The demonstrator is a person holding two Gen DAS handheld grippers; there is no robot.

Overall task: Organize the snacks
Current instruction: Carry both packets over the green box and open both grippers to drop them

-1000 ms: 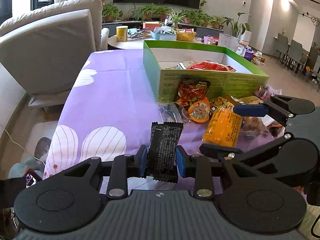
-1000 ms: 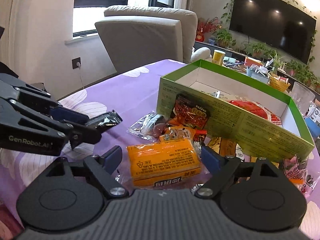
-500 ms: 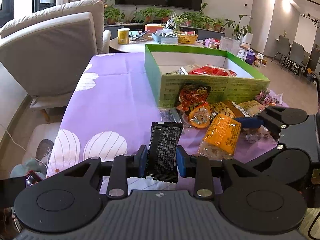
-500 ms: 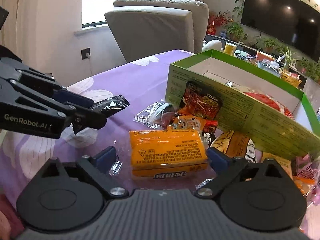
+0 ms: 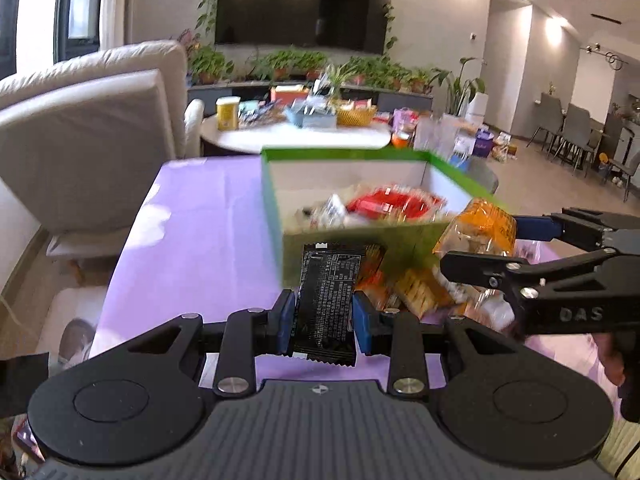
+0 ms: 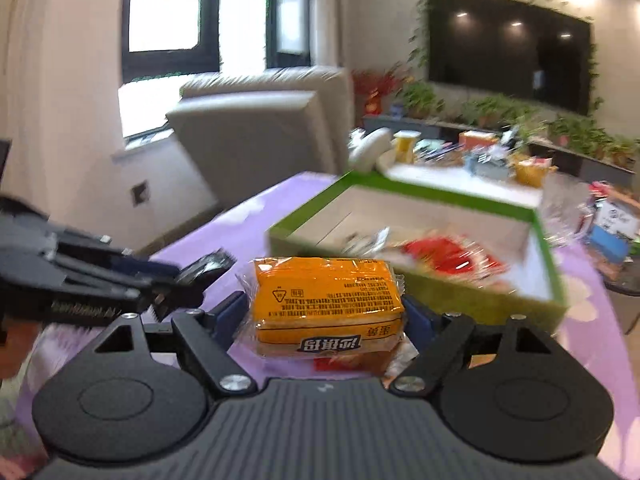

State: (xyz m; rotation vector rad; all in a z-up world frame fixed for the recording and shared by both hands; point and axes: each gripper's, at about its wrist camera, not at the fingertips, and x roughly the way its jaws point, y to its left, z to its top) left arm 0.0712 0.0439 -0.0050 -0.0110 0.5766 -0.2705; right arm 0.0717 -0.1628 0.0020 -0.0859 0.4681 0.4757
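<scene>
My left gripper (image 5: 322, 318) is shut on a black snack packet (image 5: 326, 300), held upright above the purple tablecloth (image 5: 192, 248). My right gripper (image 6: 326, 316) is shut on an orange cake packet (image 6: 326, 300), lifted off the table; it also shows in the left wrist view (image 5: 478, 228). The green open box (image 5: 344, 236) with white inside holds a red packet (image 5: 394, 202) and other snacks. In the right wrist view the box (image 6: 420, 292) lies just behind the orange packet, and the left gripper (image 6: 188, 284) is at left.
Several loose snack packets (image 5: 416, 292) lie on the cloth in front of the box. A beige armchair (image 5: 92, 136) stands left of the table. A round side table (image 5: 296, 136) with clutter and plants stands behind the box.
Both grippers have risen and moved toward the box. The right gripper closed on the orange packet and lifted it off the table. The left still holds the black packet.
</scene>
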